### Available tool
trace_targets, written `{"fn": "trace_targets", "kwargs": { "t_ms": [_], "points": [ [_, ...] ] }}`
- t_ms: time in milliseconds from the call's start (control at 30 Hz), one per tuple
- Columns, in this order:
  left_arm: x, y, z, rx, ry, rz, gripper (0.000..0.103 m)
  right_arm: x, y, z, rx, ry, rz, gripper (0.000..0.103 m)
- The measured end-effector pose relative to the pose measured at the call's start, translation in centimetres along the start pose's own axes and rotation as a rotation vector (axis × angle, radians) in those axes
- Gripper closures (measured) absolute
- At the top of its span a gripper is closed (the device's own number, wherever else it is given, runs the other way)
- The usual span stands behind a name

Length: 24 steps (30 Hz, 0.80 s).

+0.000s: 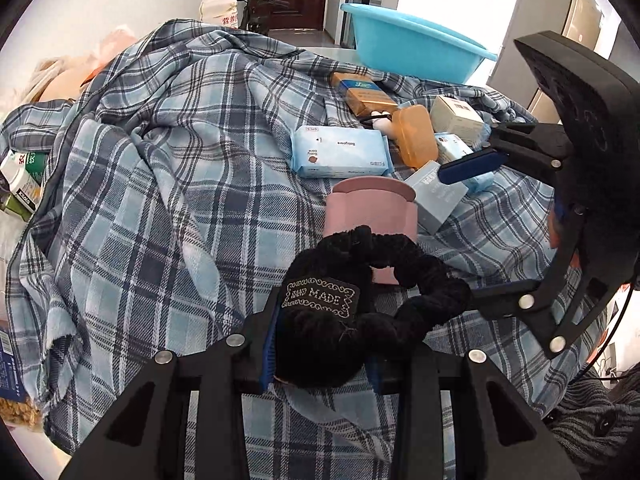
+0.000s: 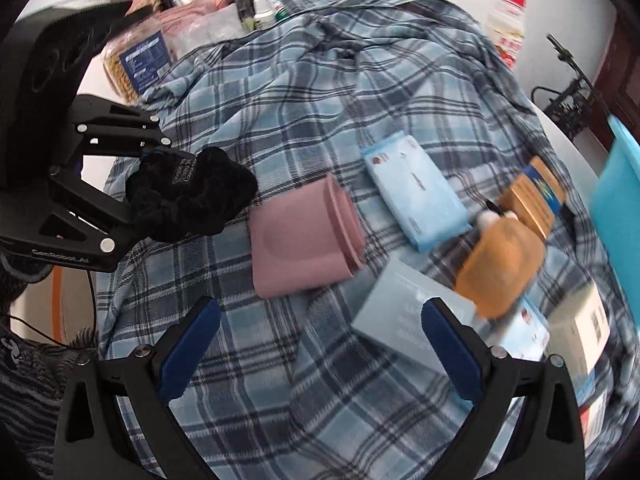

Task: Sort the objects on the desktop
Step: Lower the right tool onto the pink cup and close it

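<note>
Left wrist view shows the black velvety fabric scrunchie (image 1: 360, 300) with its "HAND MADE" label pinched between my left gripper (image 1: 320, 354) pads, hanging just above the blue-and-grey plaid cloth (image 1: 160, 200) and in front of the pink plastic cup (image 1: 370, 216) lying on its side. I judge the scrunchie light, soft and springy: it squashes under pressure and should not slip or break, so a hold across its bunched band near the label seems soundest. My left gripper is closed down tight on that bunched part, the loose loop dangling free to the right.

From the right wrist view, my right gripper (image 2: 320, 344) stands wide with nothing between its blue pads, hovering over the plaid cloth near a pale blue cardboard box (image 2: 400, 320). A turquoise plastic basin (image 1: 412, 40) sits at the far edge, well apart.
</note>
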<state>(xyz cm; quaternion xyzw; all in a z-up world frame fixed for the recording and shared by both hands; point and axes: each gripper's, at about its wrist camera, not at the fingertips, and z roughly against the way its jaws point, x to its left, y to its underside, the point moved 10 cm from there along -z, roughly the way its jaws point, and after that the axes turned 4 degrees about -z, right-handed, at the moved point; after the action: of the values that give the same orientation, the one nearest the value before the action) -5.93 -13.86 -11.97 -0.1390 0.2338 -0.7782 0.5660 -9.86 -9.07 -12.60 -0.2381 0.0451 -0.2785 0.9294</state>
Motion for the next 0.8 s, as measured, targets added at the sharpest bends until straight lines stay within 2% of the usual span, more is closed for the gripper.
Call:
{"fn": "trace_targets", "kwargs": {
  "t_ms": [200, 367, 567, 600, 633, 667, 800],
  "points": [
    [0.3, 0.9, 0.1, 0.009, 0.006, -0.010, 0.066, 1.2, -1.2, -2.2, 0.040, 0.031, 0.089, 0.003],
    [0.4, 1.7, 0.0, 0.015, 0.009, -0.009, 0.066, 1.4, -2.2, -3.4, 0.034, 0.085, 0.153, 0.003],
    [0.1, 2.0, 0.1, 0.011, 0.011, -0.014, 0.066, 1.0, -2.3, -4.4, 0.048, 0.074, 0.142, 0.004],
    [0.0, 2.0, 0.1, 0.011, 0.013, -0.013, 0.066, 1.0, -2.4, -4.3, 0.038, 0.071, 0.133, 0.013],
    [-0.1, 2.0, 0.2, 0.010, 0.015, -0.013, 0.066, 1.0, -2.4, -4.1, 0.030, 0.063, 0.121, 0.031],
    [-0.2, 1.9, 0.3, 0.010, 0.019, -0.014, 0.066, 1.1, -2.4, -3.8, 0.033, 0.052, 0.108, 0.035],
    [-0.8, 1.7, 0.5, 0.009, 0.027, -0.030, 0.066, 0.7, -1.6, -3.0, 0.036, 0.071, 0.081, 0.035]
  ]
}}
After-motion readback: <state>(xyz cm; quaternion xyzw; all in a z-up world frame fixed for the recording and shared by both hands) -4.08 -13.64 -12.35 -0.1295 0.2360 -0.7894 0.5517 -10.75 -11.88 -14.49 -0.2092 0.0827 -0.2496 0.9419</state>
